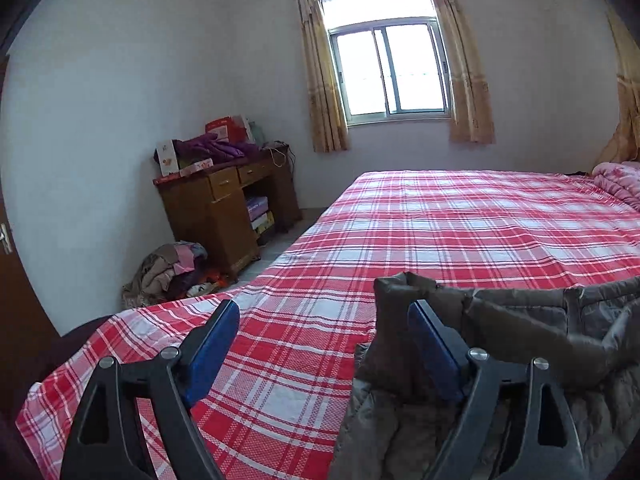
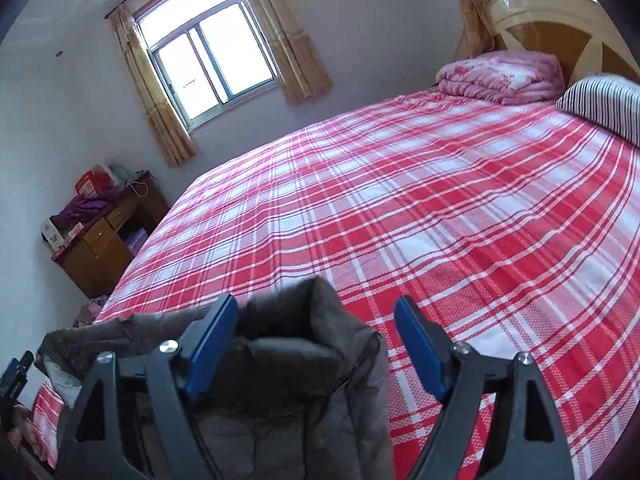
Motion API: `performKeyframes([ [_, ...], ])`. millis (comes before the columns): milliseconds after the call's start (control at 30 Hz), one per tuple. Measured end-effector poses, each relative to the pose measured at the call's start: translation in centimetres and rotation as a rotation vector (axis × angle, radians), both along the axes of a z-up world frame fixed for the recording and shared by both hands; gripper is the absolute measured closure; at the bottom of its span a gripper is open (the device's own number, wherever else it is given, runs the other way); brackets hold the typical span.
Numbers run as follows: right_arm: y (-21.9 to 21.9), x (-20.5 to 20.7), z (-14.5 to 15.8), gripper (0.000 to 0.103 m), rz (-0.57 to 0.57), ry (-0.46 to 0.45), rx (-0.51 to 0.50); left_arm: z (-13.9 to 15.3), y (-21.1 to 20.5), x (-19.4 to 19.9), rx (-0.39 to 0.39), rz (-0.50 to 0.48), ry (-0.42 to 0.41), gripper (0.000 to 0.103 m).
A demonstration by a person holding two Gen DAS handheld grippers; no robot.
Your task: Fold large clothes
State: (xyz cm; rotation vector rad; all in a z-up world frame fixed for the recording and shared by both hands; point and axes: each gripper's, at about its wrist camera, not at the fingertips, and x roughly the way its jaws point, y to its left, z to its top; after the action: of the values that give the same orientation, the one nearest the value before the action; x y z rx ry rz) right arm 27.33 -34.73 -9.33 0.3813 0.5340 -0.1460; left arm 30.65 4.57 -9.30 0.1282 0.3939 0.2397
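A grey-brown quilted jacket (image 1: pixel 500 344) lies bunched on the near part of a bed with a red and white plaid sheet (image 1: pixel 440 224). In the left wrist view my left gripper (image 1: pixel 324 320) is open; its right finger rests against the jacket's raised edge, and plaid sheet shows between the fingers. In the right wrist view my right gripper (image 2: pixel 316 320) is open over the jacket (image 2: pixel 288 368); a raised fold of it stands between the blue pads, nearer the left pad (image 2: pixel 208 344). The sheet (image 2: pixel 400 200) stretches beyond. The left gripper's tip shows at the far left edge (image 2: pixel 16 372).
A wooden desk (image 1: pixel 228 208) piled with boxes and purple cloth stands by the wall left of the bed, with a heap of clothes (image 1: pixel 168 272) on the floor. A folded pink quilt (image 2: pixel 500 76), a striped pillow (image 2: pixel 604 104) and the headboard are at the bed's head.
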Motion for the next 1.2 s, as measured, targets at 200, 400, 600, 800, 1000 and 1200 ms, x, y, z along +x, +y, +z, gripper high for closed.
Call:
performKeyframes([
  [200,5.4,-0.6,1.6,0.018,0.067,-0.026,-0.128,-2.1,-4.6,1.3,0.033,-0.075,0.073,0.016],
  [400,14.5,2.0,-1.2,0.018,0.255,0.062,-0.268,-4.5,-9.3,3.8,0.171,-0.097,0.120,0.015],
  [600,14.9,5.7,-6.9,0.018,0.279,0.197,-0.296,-10.0,-7.4,8.5,0.121,-0.008,0.300,0.015],
  [800,13.6,6.0,-8.6,0.017,0.274,0.182,-0.227,-12.0,-6.4,9.4,0.050,0.007,0.330,0.010],
  [1000,14.1,6.7,-9.6,0.017,0.275,0.201,-0.235,-12.5,-6.0,9.7,0.030,0.016,0.366,0.007],
  [1200,13.9,7.1,-10.0,0.015,0.282,0.236,-0.218,-12.9,-6.3,10.2,0.048,0.022,0.398,0.005],
])
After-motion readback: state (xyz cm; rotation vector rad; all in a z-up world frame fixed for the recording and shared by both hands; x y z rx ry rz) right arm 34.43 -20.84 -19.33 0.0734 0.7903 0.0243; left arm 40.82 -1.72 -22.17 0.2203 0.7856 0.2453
